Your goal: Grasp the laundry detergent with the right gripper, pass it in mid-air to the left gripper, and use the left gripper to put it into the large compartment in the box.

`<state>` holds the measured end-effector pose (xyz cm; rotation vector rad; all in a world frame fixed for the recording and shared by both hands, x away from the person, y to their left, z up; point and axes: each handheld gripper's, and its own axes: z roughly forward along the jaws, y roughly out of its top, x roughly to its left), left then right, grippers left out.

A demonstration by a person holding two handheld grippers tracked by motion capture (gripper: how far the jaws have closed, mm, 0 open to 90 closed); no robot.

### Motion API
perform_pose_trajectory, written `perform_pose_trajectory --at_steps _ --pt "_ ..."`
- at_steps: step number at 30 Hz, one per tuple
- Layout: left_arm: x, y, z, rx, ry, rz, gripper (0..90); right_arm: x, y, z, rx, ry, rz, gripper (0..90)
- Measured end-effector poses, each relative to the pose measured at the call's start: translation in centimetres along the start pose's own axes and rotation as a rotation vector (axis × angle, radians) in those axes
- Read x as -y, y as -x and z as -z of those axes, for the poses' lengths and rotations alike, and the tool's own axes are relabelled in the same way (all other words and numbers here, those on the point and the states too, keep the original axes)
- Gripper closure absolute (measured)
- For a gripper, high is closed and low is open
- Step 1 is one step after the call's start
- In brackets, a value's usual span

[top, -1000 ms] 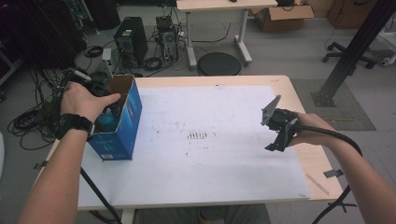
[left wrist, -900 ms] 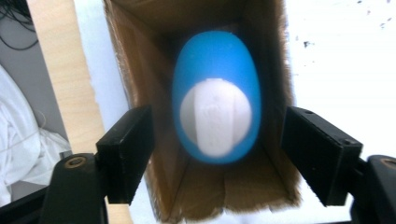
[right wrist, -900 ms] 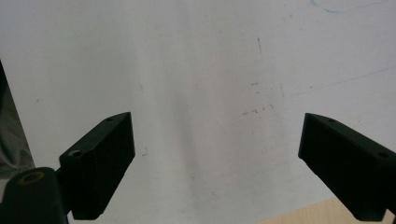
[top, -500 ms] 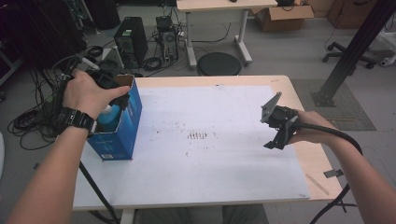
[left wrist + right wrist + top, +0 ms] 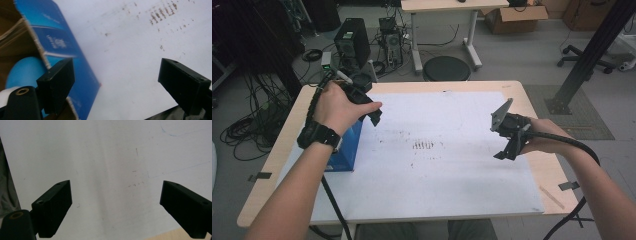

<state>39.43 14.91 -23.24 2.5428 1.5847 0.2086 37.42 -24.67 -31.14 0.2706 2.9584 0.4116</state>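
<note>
An open blue cardboard box stands at the left edge of the white sheet. In the left gripper view the blue box is at the left, with a light blue rounded thing inside it. My left gripper hangs over the box's right rim, and in its own view the left gripper is open with nothing between its jaws. My right gripper is held above the sheet's right side. In its own view the right gripper is open wide and empty.
Dark smudge marks lie at the sheet's middle. The wooden table shows bare around the sheet. Beyond the far edge are computer towers, cables, a round black stool and another desk. A black post stands to the right.
My left hand and gripper have moved right, from over the box's opening to its right rim by the sheet. The right gripper has hardly moved.
</note>
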Motion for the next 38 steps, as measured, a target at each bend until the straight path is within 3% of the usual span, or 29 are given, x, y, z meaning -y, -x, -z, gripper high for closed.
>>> perform_pose_trajectory --at_steps 8,15,28,38 --pt "-0.4 2.2 -2.2 0.056 -0.015 -0.068 8.4 -0.5 0.0 0.0 -0.017 0.013 0.006 9.5" --pt "-0.4 3.3 -3.4 0.087 -0.025 -0.107 6.5 -0.4 0.1 0.0 -0.022 0.013 -0.001 8.9" --pt "-0.8 4.2 -4.2 0.112 -0.028 -0.161 5.3 -0.2 0.1 0.0 -0.014 0.012 -0.006 8.7" --pt "-0.8 4.4 -4.2 0.115 -0.034 -0.174 5.2 -0.1 0.1 0.0 -0.020 0.012 -0.008 8.6"
